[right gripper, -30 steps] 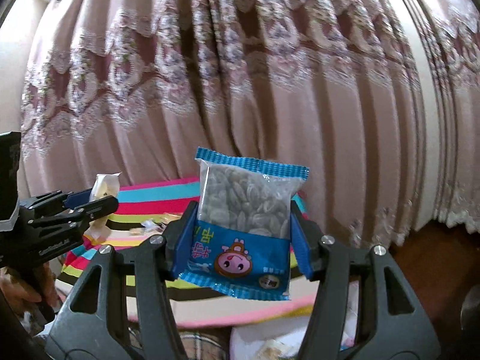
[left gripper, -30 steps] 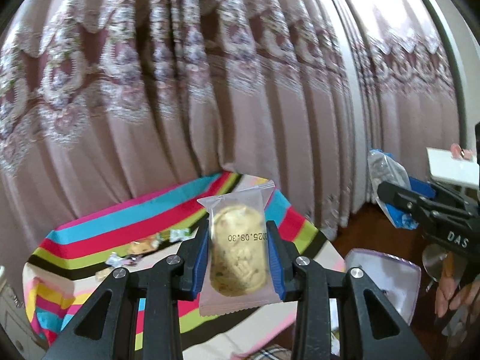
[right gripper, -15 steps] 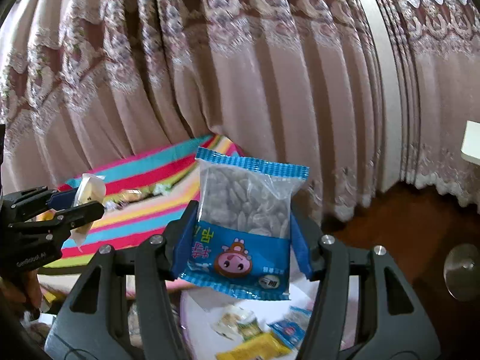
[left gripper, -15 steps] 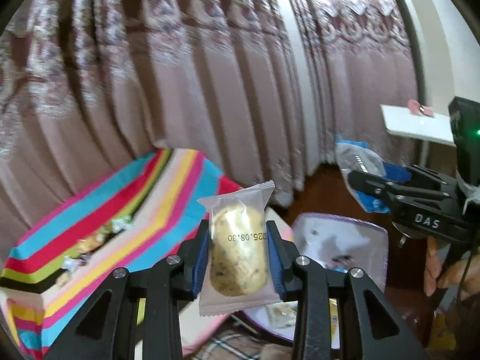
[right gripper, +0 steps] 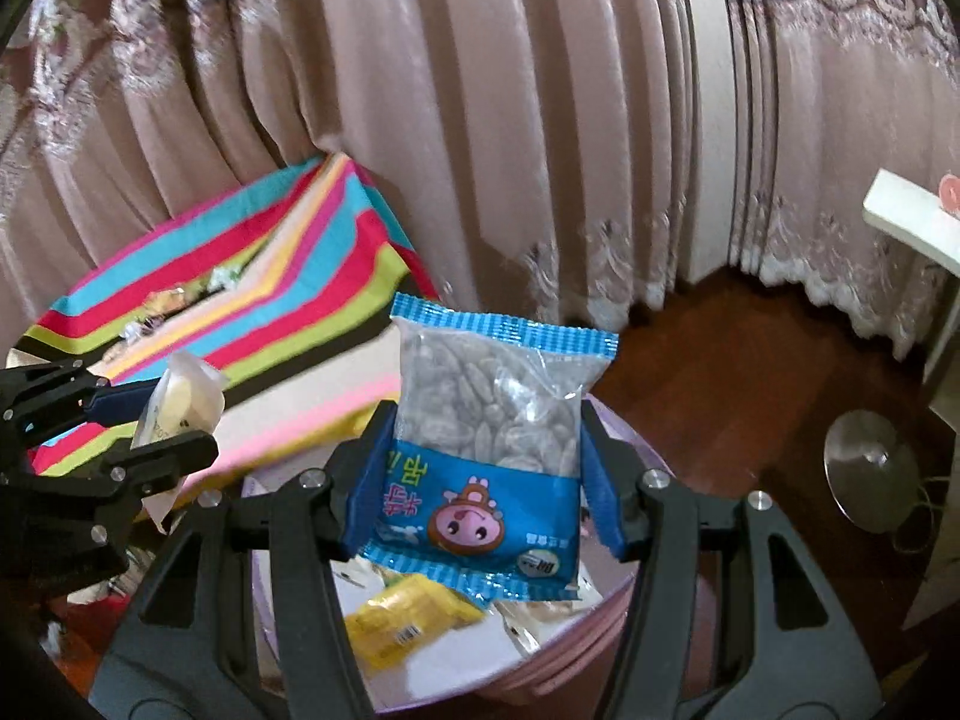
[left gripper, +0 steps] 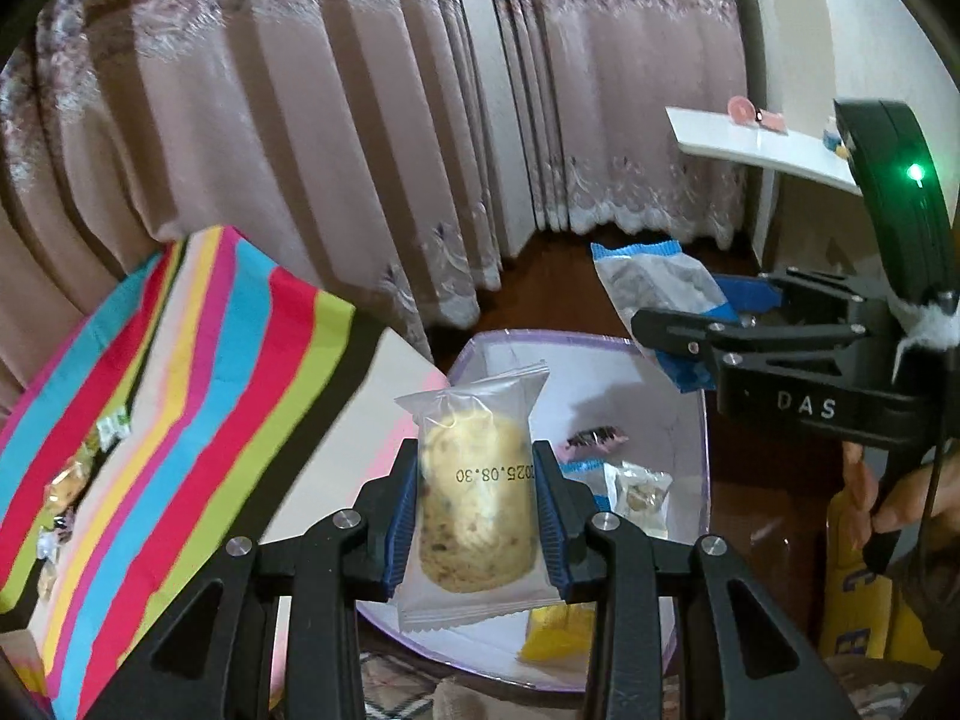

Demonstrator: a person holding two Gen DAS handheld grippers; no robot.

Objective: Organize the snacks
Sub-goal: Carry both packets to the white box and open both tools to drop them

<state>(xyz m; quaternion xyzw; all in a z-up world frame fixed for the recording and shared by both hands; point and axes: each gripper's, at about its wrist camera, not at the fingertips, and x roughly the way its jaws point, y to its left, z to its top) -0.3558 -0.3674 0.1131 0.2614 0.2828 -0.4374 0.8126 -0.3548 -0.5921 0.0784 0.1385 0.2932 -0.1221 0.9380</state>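
- My left gripper (left gripper: 474,507) is clamping a clear-wrapped cookie packet (left gripper: 477,501) between its blue pads, in the lower middle of the left wrist frame.
- The packet is standing upright, its long axis running up the frame, the printed date reading upside down.
- Behind it the lavender-rimmed tray (left gripper: 703,414) is sitting with open white floor around a few small snacks; its far rim is lying across the frame's middle.
- The striped cloth (left gripper: 198,396) is filling the left side, its edge running just beside the tray.
- My right gripper (right gripper: 489,468) is pinching a blue seed bag (right gripper: 489,450) by both side edges, upright, clear window on top, over the tray.
- Dark wood floor (right gripper: 732,384) is lying open at right.
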